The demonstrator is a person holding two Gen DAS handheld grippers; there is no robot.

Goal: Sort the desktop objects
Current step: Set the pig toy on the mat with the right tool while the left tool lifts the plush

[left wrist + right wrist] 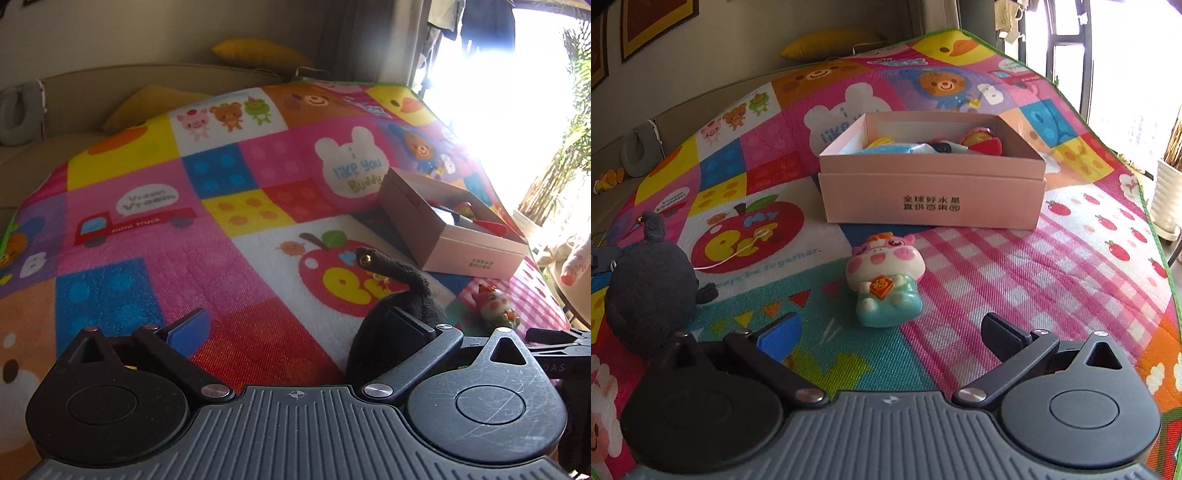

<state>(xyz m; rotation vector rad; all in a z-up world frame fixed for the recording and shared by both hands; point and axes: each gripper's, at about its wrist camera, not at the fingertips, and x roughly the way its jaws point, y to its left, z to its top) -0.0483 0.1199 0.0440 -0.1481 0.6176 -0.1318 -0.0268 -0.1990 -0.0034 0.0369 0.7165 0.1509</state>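
Your right gripper [886,334] is standing wide and empty, facing the pig toy [886,280]; keep centring it before closing, then carry to the pink box [931,199].

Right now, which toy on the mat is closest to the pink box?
The pig toy. It lies just in front of the box, while the black plush sits far off to the left.

Daylight from the window [498,92] blows out the right side, and fisheye distortion bends the mat [997,258] edges.
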